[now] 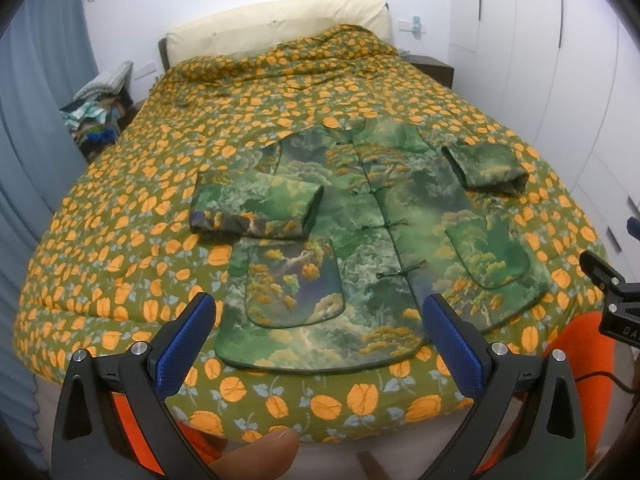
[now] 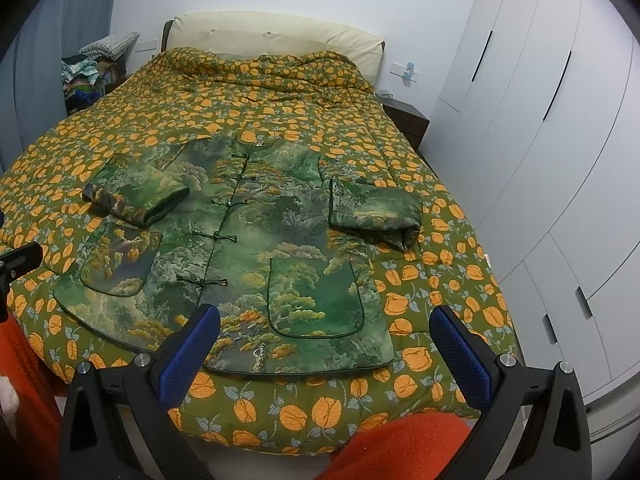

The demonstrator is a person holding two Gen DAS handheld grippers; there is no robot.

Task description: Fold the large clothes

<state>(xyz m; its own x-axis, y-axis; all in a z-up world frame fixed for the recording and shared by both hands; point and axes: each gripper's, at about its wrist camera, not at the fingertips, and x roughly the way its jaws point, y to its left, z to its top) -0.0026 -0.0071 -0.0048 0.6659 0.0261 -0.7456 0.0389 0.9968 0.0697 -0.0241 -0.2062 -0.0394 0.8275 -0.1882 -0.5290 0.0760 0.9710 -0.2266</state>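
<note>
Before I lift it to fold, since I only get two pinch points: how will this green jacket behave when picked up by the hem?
The green jacket looks padded: its folded sleeve holds a thick, rounded edge, so it will probably bend in soft bulky curves, not drape limply. It likely feels fairly heavy and will sag between both open grippers. The smooth fabric may slide on the quilt.

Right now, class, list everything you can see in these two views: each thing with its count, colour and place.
Padded green landscape-print jacket: one, green and gold, flat on the quilt, buttoned, both sleeves folded in.
Orange-flowered olive quilt: one, covering the bed.
Cream padded headboard: one, at the bed's far end.
Dark wooden nightstand: one, beside the wardrobe.
White wardrobe doors: several, white, along the bed's side.
Pile of mixed clothes: one, multicoloured, far corner.
Blue-grey curtain: one, beside the pile.
Left gripper: jaws open, above the jacket's hem.
Right gripper: jaws open, above the hem.
</note>
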